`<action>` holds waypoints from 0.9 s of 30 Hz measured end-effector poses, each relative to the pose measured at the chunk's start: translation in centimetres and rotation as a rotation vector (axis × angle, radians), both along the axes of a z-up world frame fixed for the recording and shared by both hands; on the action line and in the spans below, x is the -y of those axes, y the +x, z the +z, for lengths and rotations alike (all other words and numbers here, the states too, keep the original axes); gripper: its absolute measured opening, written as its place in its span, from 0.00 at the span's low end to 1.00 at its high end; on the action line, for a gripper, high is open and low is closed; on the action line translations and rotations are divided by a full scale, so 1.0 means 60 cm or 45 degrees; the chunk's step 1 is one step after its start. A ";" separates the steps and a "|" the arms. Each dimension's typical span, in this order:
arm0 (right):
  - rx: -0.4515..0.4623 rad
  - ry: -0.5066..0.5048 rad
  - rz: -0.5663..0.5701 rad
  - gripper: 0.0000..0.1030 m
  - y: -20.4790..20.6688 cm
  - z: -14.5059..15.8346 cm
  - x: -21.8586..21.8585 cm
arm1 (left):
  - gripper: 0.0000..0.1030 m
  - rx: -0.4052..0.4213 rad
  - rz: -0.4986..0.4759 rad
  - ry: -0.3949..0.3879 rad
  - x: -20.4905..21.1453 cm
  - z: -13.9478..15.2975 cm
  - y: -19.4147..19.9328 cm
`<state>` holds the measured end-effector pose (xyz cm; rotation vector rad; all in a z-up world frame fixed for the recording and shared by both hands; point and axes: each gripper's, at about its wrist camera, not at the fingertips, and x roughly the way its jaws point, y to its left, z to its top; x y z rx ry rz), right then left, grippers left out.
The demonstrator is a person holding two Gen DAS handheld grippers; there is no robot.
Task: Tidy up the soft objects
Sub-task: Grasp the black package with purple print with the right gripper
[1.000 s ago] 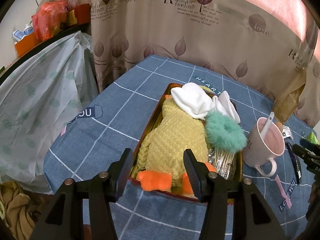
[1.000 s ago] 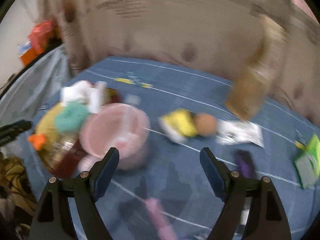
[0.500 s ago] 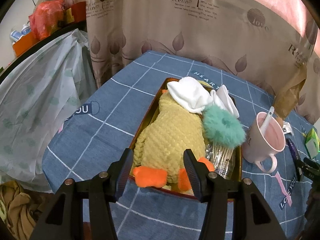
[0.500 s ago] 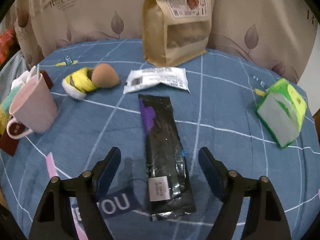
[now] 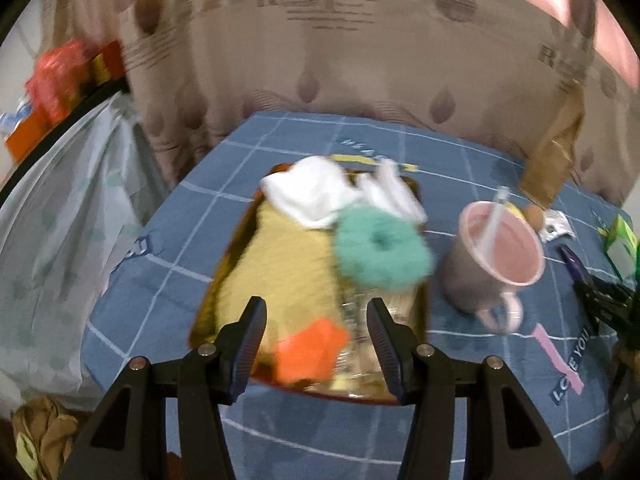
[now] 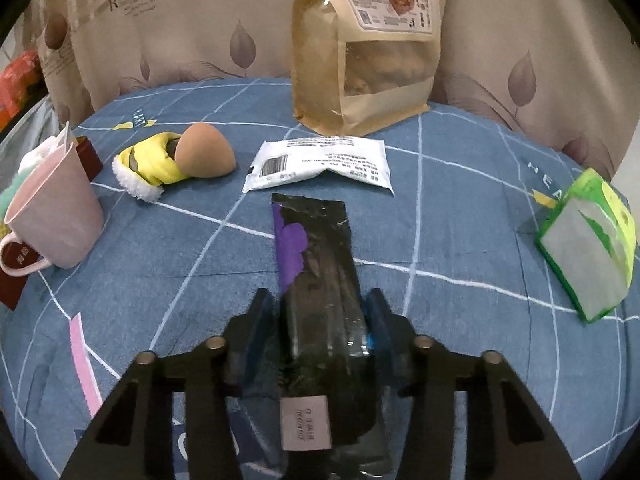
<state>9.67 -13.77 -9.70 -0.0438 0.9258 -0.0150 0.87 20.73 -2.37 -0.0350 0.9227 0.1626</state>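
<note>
In the right wrist view a long black packet [image 6: 316, 248] with a purple patch lies on the blue checked cloth. My right gripper [image 6: 320, 316] straddles its near half, jaws closing, pads touching both long sides. In the blurred left wrist view my left gripper [image 5: 316, 332] hangs open over the near end of a red-rimmed tray [image 5: 208, 300]. The tray holds a yellow plush duck [image 5: 288, 272] with orange feet, a teal fluffy scrunchie [image 5: 380, 248] and white cloths [image 5: 308, 192]. Nothing sits between the left fingers.
A pink mug [image 6: 52, 216] with a spoon stands right of the tray. Behind the black packet lie a small yellow sock [image 6: 148, 164], a beige sponge [image 6: 204, 150] and a white sachet [image 6: 320, 164]. A brown paper bag [image 6: 364, 44] stands at the back, a green tissue pack [image 6: 588, 240] at the right.
My right gripper swung from the mug area to the black packet, dropped onto it and closed on its sides. The left gripper slid sideways over the tray, still open.
</note>
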 end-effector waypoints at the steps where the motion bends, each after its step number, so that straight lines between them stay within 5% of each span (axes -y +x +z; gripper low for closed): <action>1: 0.006 -0.004 0.008 0.39 -0.002 0.001 0.000 | 0.52 0.003 -0.029 0.001 0.016 0.004 0.005; 11: 0.036 -0.012 -0.016 0.37 -0.021 0.000 0.012 | 0.52 0.021 -0.314 0.005 0.172 0.030 0.058; 23: 0.050 -0.012 -0.236 0.37 -0.075 0.001 0.147 | 0.52 -0.035 -0.733 -0.012 0.375 0.028 0.135; 27: 0.066 0.075 -0.284 0.37 -0.082 -0.002 0.180 | 0.53 -0.083 -0.847 -0.002 0.429 0.016 0.171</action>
